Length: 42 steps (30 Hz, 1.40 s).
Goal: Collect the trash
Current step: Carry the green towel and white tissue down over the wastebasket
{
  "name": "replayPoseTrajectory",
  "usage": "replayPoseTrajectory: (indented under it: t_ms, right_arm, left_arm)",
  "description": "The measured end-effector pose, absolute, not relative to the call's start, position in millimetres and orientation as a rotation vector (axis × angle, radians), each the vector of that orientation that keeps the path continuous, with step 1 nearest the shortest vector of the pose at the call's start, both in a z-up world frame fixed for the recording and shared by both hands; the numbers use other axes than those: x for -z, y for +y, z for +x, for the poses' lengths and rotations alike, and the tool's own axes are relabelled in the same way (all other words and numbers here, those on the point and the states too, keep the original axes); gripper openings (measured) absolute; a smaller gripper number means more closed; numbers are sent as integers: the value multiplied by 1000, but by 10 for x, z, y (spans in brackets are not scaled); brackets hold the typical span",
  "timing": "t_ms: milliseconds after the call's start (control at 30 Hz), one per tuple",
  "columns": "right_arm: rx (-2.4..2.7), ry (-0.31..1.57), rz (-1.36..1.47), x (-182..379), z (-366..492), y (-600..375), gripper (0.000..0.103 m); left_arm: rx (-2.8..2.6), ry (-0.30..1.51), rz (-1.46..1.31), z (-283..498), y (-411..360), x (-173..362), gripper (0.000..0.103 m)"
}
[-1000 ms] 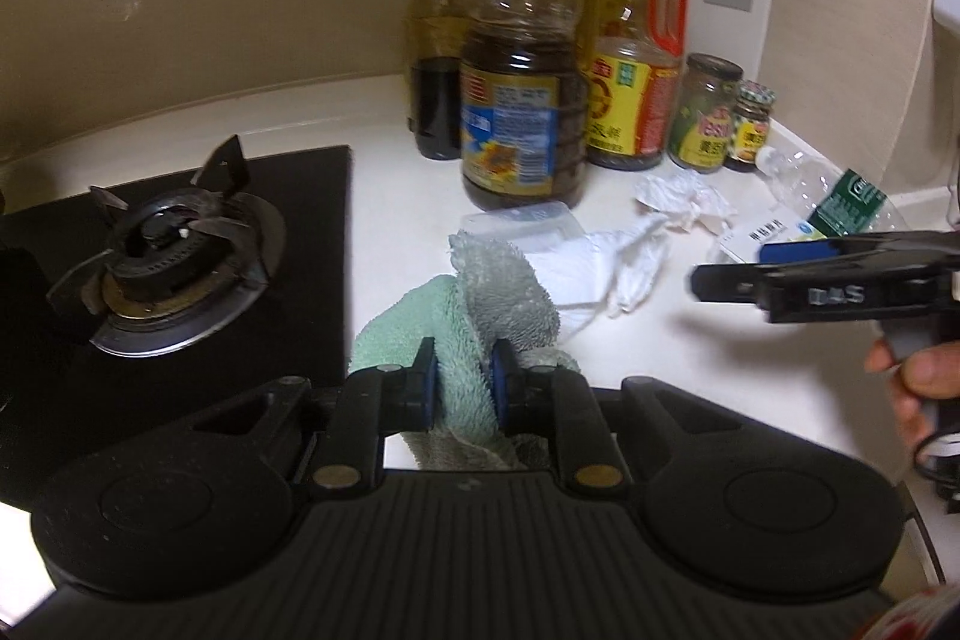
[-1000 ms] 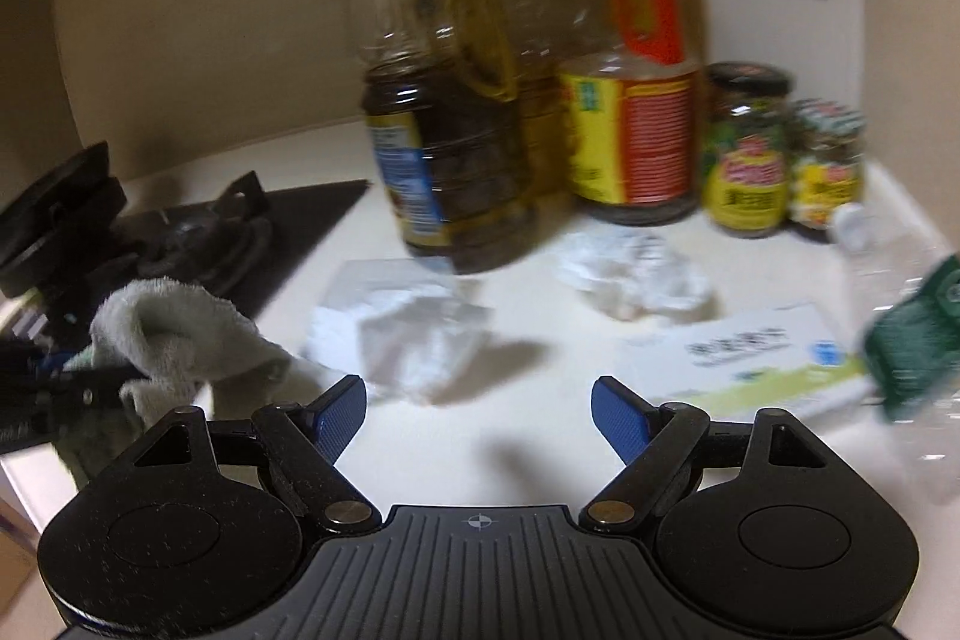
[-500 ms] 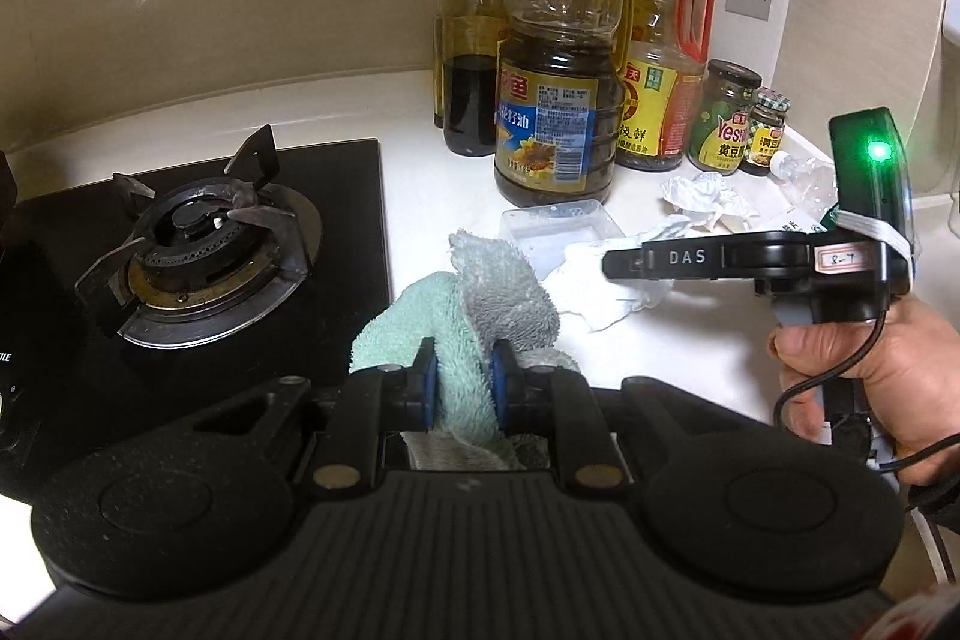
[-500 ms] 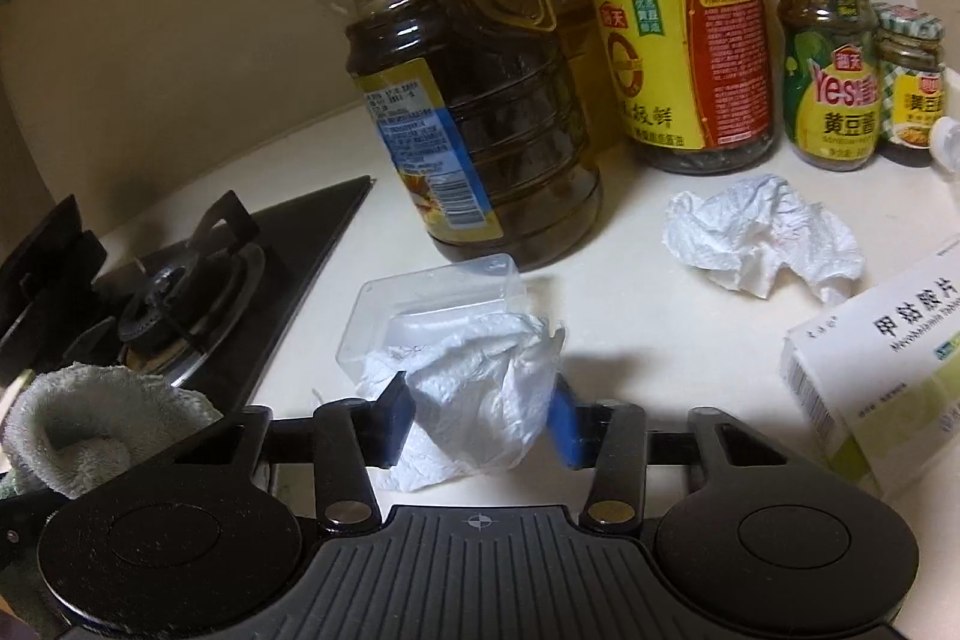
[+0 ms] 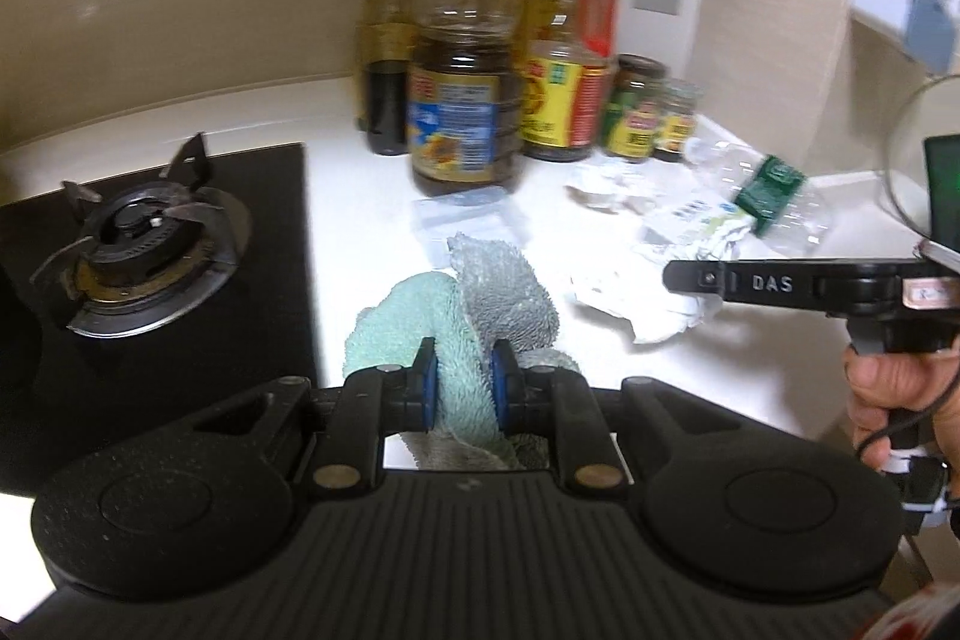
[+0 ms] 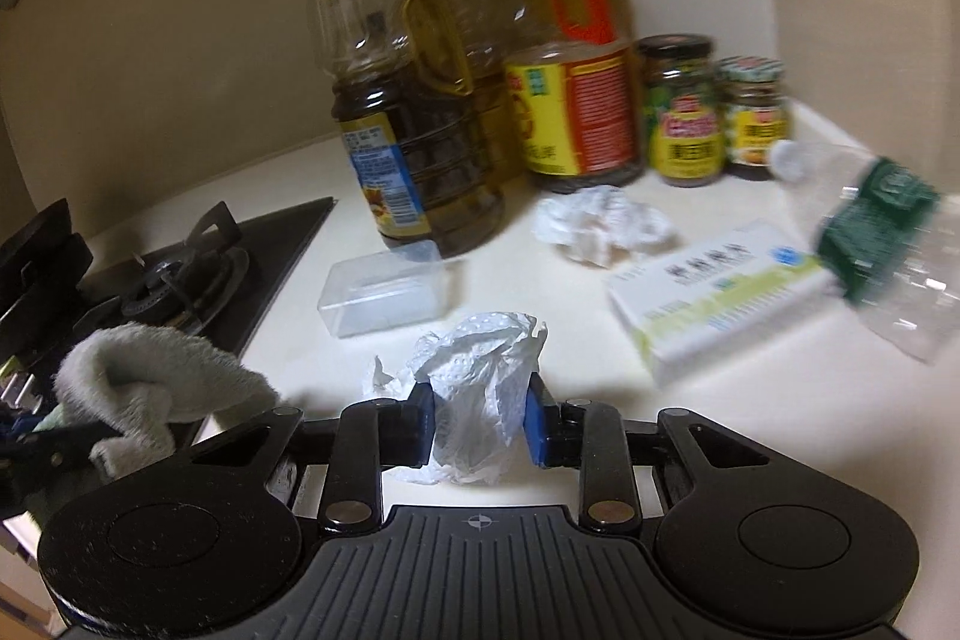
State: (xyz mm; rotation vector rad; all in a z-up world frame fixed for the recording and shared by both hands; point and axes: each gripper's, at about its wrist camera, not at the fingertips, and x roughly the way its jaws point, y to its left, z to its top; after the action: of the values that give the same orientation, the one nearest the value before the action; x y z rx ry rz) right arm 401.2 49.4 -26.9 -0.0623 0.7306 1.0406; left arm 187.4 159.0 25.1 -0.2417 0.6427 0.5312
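R gripper (image 6: pixel 478 427), jaws just closing, clamps 1 crumpled tissue (image 6: pixel 480 400) above the counter (image 6: pixel 540 292). L gripper (image 5: pixel 461 387) grips cloth (image 5: pixel 456 304). Left: 2nd tissue (image 6: pixel 600 223), box (image 6: pixel 720 292), bottle (image 6: pixel 888 232).

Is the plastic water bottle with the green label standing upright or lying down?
Lying down. The plastic water bottle rests on its side on the counter, white cap toward the jars, beside the white box.
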Motion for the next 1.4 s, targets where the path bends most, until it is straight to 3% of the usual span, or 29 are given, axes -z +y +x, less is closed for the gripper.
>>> replayPoseTrajectory:
  t_ms: [667,1000,1400]
  right_arm:
    - [-765,748,-65,174,3143,-1400,30]
    - [-884,775,-196,439,2917,-1603,30]
    - [-907,800,-347,825,2666,-1599,30]
  left_arm:
    - [-85,706,-194,1962,416,-137,15]
    - [-82,800,-235,1829,-151,96,15]
    - [-57,920,-265,1718,-259,536,15]
